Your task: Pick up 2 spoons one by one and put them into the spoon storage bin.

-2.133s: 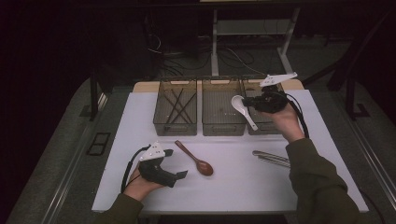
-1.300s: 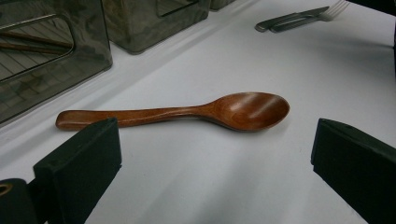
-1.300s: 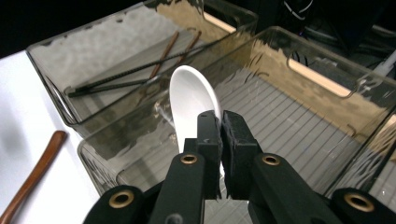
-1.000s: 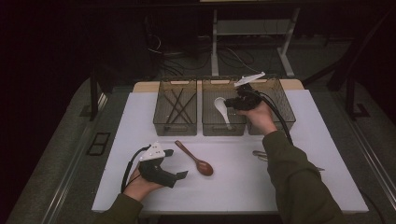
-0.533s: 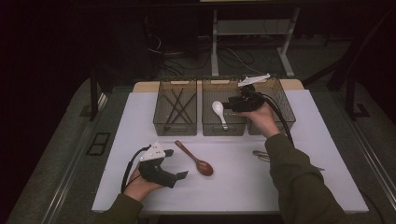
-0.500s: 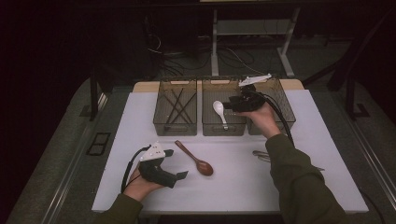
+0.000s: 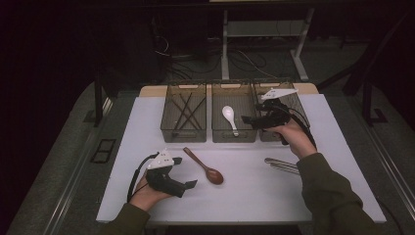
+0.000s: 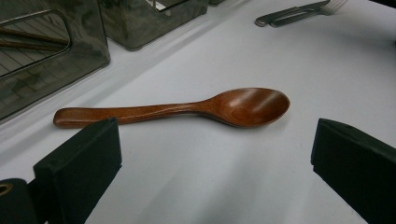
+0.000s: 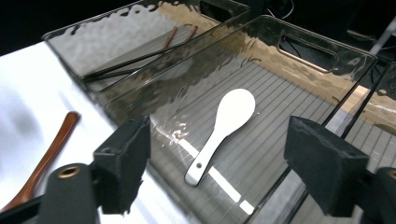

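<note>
- White spoon [image 9: 219,135]: a flat, glossy white piece with a rounded oval bowl and a short tapering handle pierced by a small hole near its end. It lay on the ribbed floor of the middle bin [image 7: 234,136], bowl toward the far wall.
- Right gripper [image 7: 249,120]: held above the bins' near edge; its jaws had just been opening and stood wide, with nothing pressed between them.
- Left gripper [image 7: 188,172]: resting low on the white table [image 7: 254,196], jaws wide apart and empty.
- Wooden spoon [image 8: 177,109]: reddish brown, lying flat on the table just ahead of the left gripper.
- Left bin [image 7: 184,133]: smoked, clear plastic, holding dark chopsticks [image 7: 185,108].
</note>
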Demonstrator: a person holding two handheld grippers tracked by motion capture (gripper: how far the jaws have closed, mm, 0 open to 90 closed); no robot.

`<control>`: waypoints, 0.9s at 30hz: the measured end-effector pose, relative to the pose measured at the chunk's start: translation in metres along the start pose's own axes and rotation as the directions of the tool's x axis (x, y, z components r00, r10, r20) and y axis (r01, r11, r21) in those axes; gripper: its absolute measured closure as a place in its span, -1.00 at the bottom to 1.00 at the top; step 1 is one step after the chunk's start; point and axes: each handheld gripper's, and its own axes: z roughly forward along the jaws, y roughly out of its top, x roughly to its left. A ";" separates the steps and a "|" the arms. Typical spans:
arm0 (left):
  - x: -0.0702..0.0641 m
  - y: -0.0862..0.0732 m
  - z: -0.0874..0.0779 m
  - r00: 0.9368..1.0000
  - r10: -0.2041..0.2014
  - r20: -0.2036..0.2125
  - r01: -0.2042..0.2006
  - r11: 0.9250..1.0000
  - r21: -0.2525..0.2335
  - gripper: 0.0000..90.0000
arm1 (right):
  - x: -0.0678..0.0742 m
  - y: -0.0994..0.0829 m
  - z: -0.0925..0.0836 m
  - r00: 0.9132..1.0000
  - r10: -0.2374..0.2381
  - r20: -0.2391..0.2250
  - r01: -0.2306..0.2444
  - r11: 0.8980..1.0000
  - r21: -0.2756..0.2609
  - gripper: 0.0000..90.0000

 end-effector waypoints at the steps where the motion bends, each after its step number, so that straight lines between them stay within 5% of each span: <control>1: 0.000 0.000 0.000 1.000 0.001 0.000 -0.001 1.000 0.000 -0.98 | 0.001 -0.002 -0.003 1.000 0.005 -0.006 -0.005 1.000 -0.007 -0.56; 18: -0.002 0.005 0.004 1.000 0.012 0.008 -0.012 1.000 0.007 -0.96 | 0.013 -0.065 -0.043 0.997 0.051 -0.061 -0.052 0.998 -0.028 -0.65; 27: -0.003 0.011 0.009 1.000 0.026 0.014 -0.026 0.999 0.018 -0.87 | 0.014 -0.105 -0.065 0.995 0.085 -0.048 -0.087 0.995 -0.041 -0.65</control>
